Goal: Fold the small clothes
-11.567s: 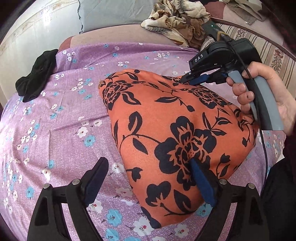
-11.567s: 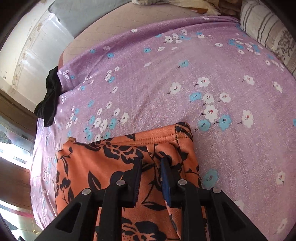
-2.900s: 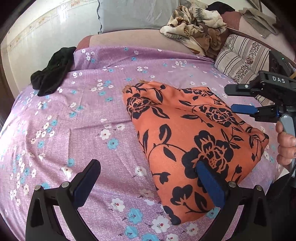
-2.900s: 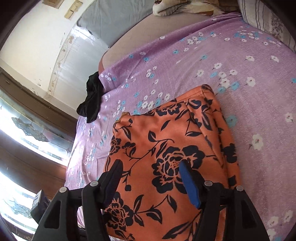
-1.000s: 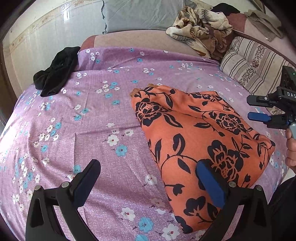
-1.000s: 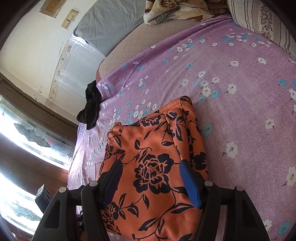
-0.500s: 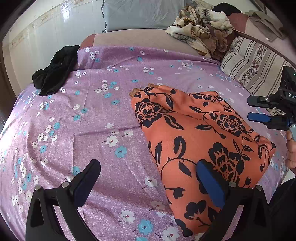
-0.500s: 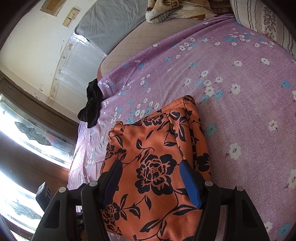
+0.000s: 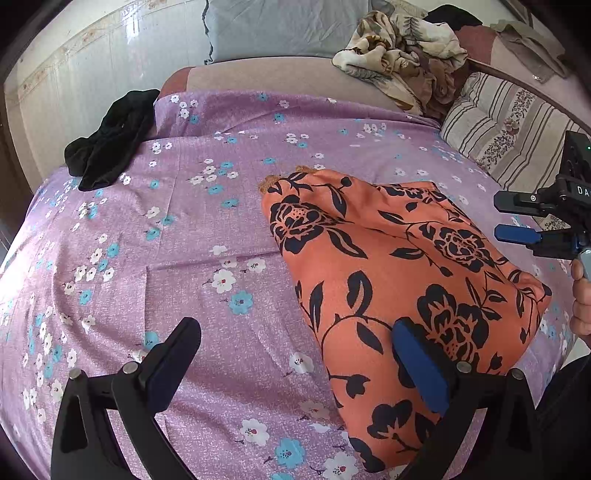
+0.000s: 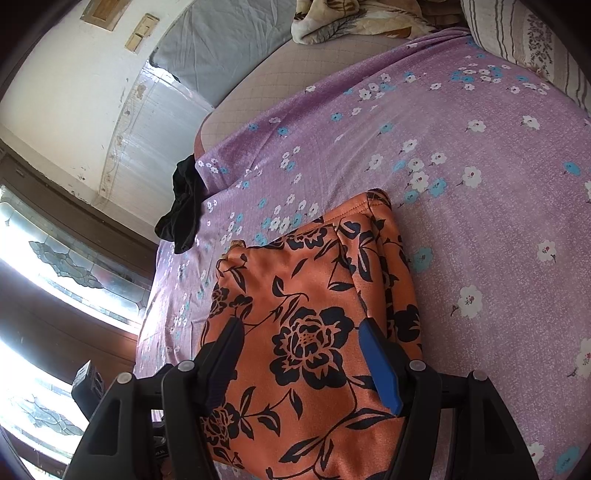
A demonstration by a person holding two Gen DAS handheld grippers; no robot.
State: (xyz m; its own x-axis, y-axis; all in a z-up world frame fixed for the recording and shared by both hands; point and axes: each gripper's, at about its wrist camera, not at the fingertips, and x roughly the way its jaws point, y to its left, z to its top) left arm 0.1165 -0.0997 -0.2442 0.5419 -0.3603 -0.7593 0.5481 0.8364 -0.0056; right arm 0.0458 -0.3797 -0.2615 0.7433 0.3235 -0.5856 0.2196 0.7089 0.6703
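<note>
Tongs (image 9: 299, 363) (image 10: 306, 354) gape above folded orange garment (image 9: 399, 266).

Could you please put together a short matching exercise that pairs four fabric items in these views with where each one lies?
Items:
1. orange floral garment
2. black garment
3. striped pillow
4. beige patterned cloth heap

Places:
A. bunched at the purple sheet's far left corner
B. past the sheet's far edge, beside the grey pillow
C. folded flat on the sheet
D. along the sheet's right edge

Pairs: 1-C, 2-A, 3-D, 4-B
</note>
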